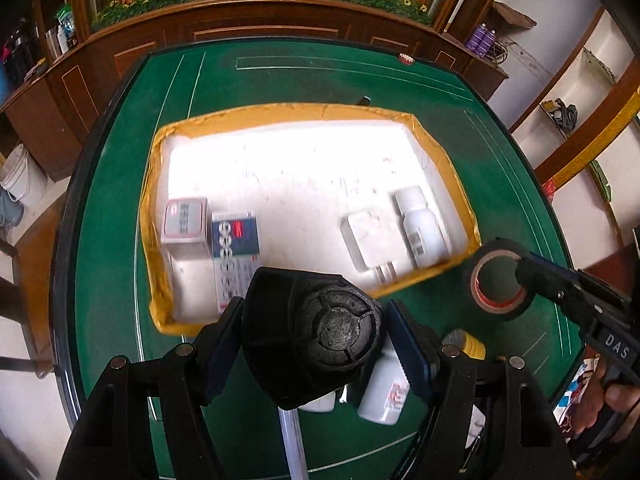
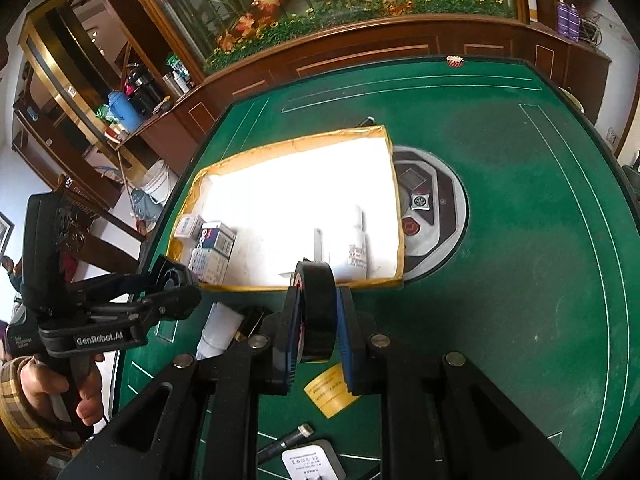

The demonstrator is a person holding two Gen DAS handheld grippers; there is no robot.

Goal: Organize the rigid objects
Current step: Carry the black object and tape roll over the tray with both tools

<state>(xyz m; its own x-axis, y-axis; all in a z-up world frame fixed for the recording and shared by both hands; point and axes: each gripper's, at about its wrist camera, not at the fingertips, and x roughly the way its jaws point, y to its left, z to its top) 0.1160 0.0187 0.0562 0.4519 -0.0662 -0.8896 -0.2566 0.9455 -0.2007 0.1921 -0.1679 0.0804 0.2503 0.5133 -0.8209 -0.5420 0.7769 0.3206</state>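
Left wrist view | left claw (image 1: 316, 344) holds black round thing (image 1: 320, 336) | right claw (image 2: 316, 332) holds tape roll (image 2: 316, 312) | lower both slowly inside box (image 1: 440, 148), then let go

Strong light is blowing out the white floor of the yellow-rimmed tray (image 1: 440, 152) in both views, washing away detail. The medicine boxes (image 1: 208, 232) are smearing with slight motion blur. Fisheye distortion is bending the green counter (image 2: 520, 240) edges, and the corners are darkening to black.

home game room | green mahjong table (image 1: 280, 80) | wooden cabinets (image 1: 120, 64)
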